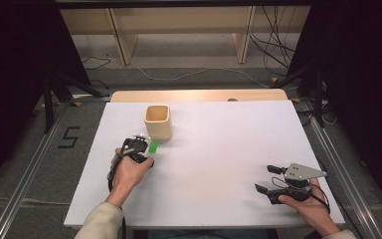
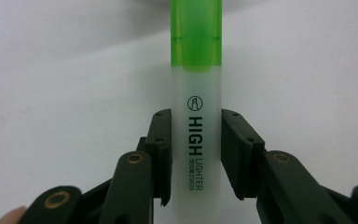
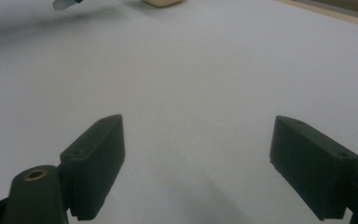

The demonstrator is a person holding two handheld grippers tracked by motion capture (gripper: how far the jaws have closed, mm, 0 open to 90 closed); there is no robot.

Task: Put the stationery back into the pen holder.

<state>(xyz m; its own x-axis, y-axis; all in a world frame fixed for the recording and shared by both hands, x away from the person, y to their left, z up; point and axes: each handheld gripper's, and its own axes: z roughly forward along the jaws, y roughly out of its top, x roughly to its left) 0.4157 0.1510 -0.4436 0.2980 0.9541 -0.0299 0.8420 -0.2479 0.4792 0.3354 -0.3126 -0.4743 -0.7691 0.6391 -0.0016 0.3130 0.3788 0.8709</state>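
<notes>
A highlighter (image 2: 197, 88) with a frosted white barrel and a green cap (image 1: 153, 147) runs straight out between the jaws of my left gripper (image 2: 196, 119). Both pads press on the barrel's sides, so the gripper is shut on it. In the high view my left gripper (image 1: 140, 149) is just in front of a pale wooden cup (image 1: 158, 122), with the green cap pointing toward the cup's base. Whether the highlighter rests on the sheet or hangs just above it I cannot tell. My right gripper (image 1: 264, 178) sits near the table's front right, open, with nothing between its jaws (image 3: 198, 154).
A white sheet (image 1: 219, 149) covers the tabletop, with a wooden strip along the far edge (image 1: 199, 95). The cup's base (image 3: 162, 2) lies far ahead in the right gripper view. Cables and a wooden shelf frame stand on the floor beyond the table.
</notes>
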